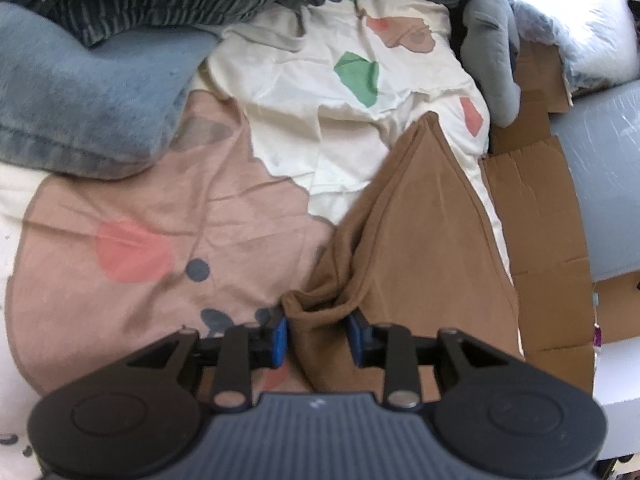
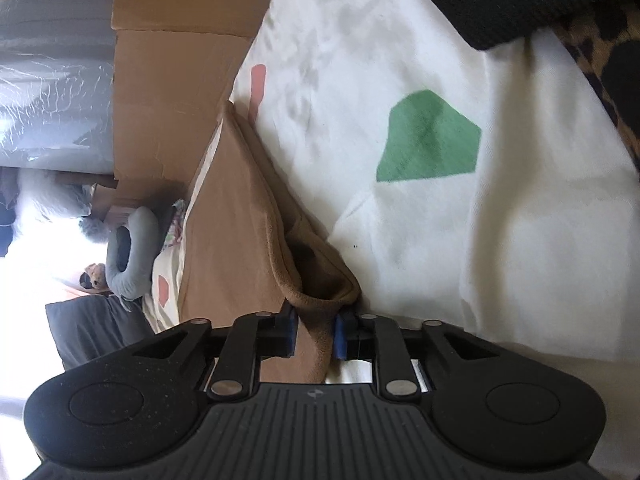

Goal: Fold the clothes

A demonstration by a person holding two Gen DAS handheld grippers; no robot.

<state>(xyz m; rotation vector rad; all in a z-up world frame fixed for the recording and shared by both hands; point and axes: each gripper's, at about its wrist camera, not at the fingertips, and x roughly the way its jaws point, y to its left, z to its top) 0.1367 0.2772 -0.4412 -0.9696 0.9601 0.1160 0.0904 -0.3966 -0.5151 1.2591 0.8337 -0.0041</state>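
A brown garment (image 1: 416, 248) lies on a patterned bed sheet (image 1: 168, 220), stretching away toward the bed's right edge. My left gripper (image 1: 317, 336) is shut on a bunched corner of it, blue pads (image 1: 281, 338) pressing the cloth from both sides. In the right wrist view the same brown garment (image 2: 236, 216) runs along the sheet (image 2: 500, 240), and my right gripper (image 2: 315, 332) is shut on its hemmed corner, which curls up just ahead of the pads (image 2: 340, 334).
A heap of jeans (image 1: 80, 104) and dark clothes (image 1: 160, 4) lies at the back left. Flattened cardboard (image 1: 536, 216) lines the bed's right side, with a grey neck pillow (image 1: 492, 64) beyond. Black and leopard-print fabric (image 2: 600, 40) lies at the sheet's far corner.
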